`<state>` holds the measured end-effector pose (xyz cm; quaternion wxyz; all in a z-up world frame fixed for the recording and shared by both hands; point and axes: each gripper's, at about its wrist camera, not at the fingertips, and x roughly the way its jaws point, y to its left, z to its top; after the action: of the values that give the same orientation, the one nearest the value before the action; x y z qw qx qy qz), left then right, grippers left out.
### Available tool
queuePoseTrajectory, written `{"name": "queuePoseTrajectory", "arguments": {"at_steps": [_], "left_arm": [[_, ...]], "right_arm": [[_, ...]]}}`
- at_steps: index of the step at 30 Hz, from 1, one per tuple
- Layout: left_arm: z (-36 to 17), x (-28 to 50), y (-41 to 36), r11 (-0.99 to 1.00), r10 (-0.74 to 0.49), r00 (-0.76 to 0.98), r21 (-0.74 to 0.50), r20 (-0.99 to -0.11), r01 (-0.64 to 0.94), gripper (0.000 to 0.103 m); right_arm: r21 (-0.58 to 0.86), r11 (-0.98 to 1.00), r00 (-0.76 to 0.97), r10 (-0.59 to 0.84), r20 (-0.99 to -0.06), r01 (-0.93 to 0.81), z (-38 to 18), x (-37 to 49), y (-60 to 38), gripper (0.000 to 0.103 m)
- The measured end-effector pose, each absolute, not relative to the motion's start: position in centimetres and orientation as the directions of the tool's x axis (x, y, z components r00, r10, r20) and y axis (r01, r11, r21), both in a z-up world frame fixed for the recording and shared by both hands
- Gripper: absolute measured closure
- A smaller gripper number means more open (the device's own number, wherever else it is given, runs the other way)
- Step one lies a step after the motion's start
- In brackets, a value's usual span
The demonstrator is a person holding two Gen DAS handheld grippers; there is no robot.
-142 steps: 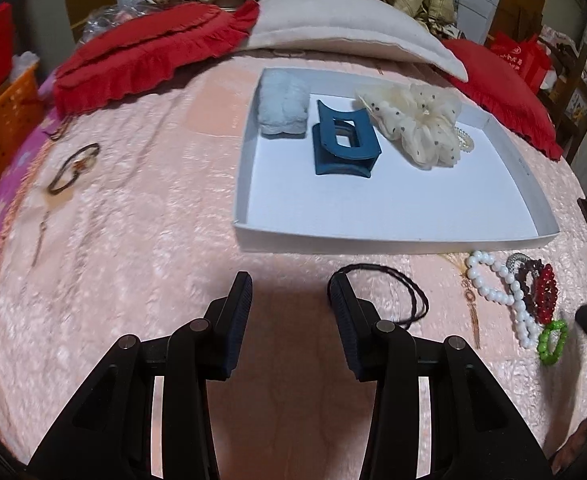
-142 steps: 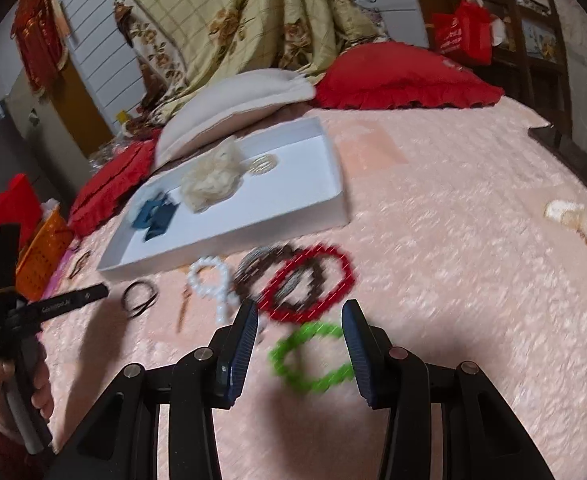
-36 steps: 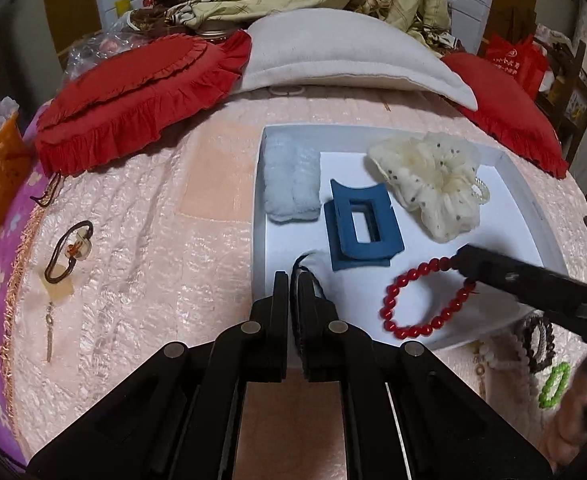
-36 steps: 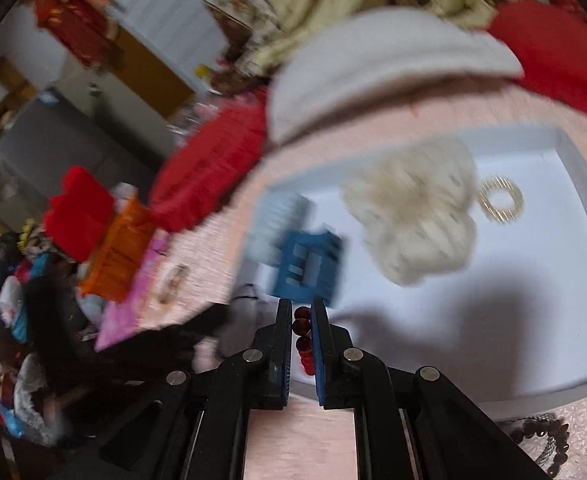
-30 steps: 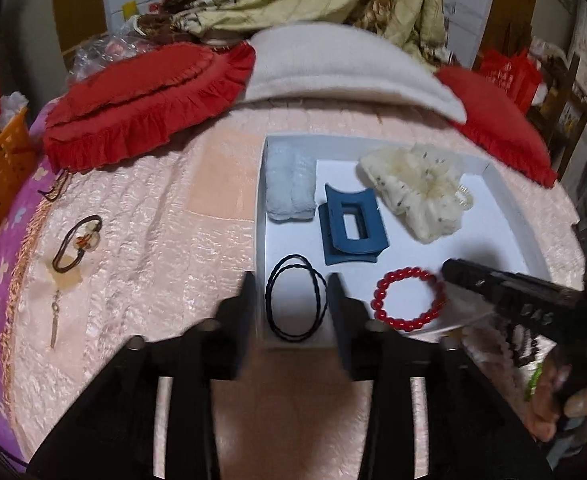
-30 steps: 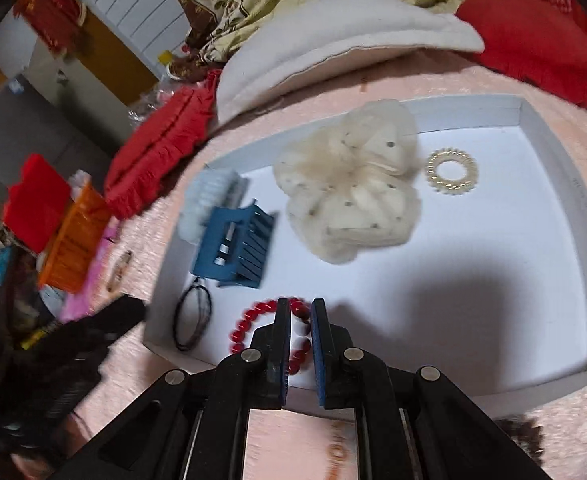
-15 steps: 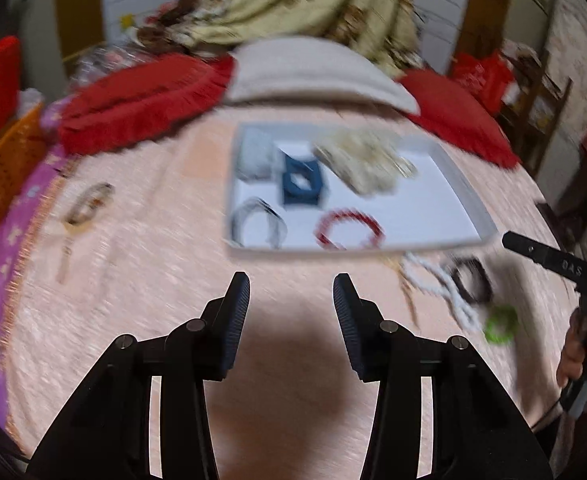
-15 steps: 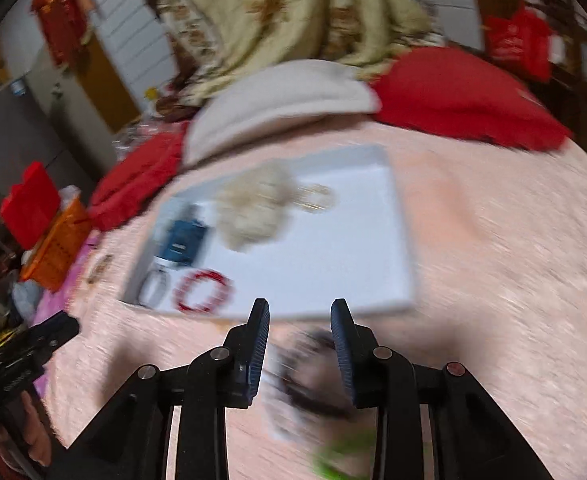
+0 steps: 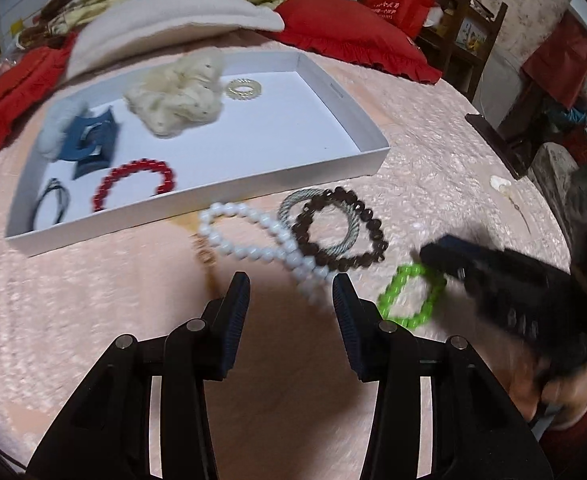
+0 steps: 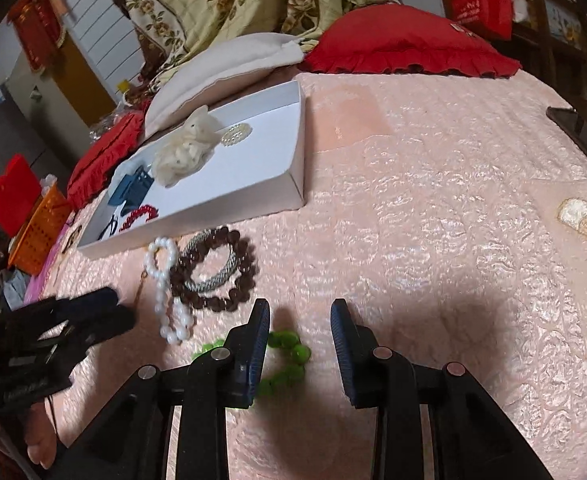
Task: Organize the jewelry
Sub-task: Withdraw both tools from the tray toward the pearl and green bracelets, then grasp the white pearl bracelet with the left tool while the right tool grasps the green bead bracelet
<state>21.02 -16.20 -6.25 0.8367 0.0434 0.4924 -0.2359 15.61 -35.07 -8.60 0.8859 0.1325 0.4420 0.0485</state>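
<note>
Green bead bracelet (image 10: 289, 354) translucent, lying flat; right gripper (image 10: 300, 338) and left gripper (image 9: 291, 304) fingers spread, empty.

White tray (image 9: 367, 152), red bracelet (image 9: 135, 184), white pearl strand (image 9: 261, 240), dark-brown beads (image 9: 341, 236), green bracelet (image 9: 411, 296), pink quilted bedspread (image 10: 433, 200).

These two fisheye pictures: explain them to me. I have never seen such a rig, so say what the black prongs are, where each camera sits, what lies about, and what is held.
No robot here: a person holds a two-finger gripper in each hand, with a camera on each looking along its fingers. One picture shows the left gripper, the other the right gripper. Both are open and hold nothing. On the pink bedspread sits a white tray holding a red bracelet, a black hair tie, a blue claw clip and a cream scrunchie. Outside the tray lie a white bead bracelet, a dark bead bracelet and a green bracelet.
</note>
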Motion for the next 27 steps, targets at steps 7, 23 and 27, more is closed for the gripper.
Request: {"name": "queuePoseTrajectory", "arguments": {"at_steps": [7, 23, 27], "left_arm": [[-7.9, 21.1, -18.0, 0.881, -0.289, 0.410, -0.072, -0.865, 0.468, 0.095], [-7.1, 17.3, -6.8, 0.948, -0.238, 0.474, -0.097, -0.848, 0.302, 0.095], [-5.5, 16.4, -6.1, 0.943, -0.257, 0.505, -0.101, -0.824, 0.316, 0.095]], "right_arm": [[0.162, 0.986, 0.623, 0.149, -0.768, -0.037, -8.8, 14.4, -33.4, 0.073], [0.090, 0.995, 0.630, 0.103, -0.769, -0.053, -8.4, 13.0, -30.5, 0.094], [0.126, 0.991, 0.660, 0.122, -0.742, -0.042, -6.3, 12.7, -30.7, 0.094]]}}
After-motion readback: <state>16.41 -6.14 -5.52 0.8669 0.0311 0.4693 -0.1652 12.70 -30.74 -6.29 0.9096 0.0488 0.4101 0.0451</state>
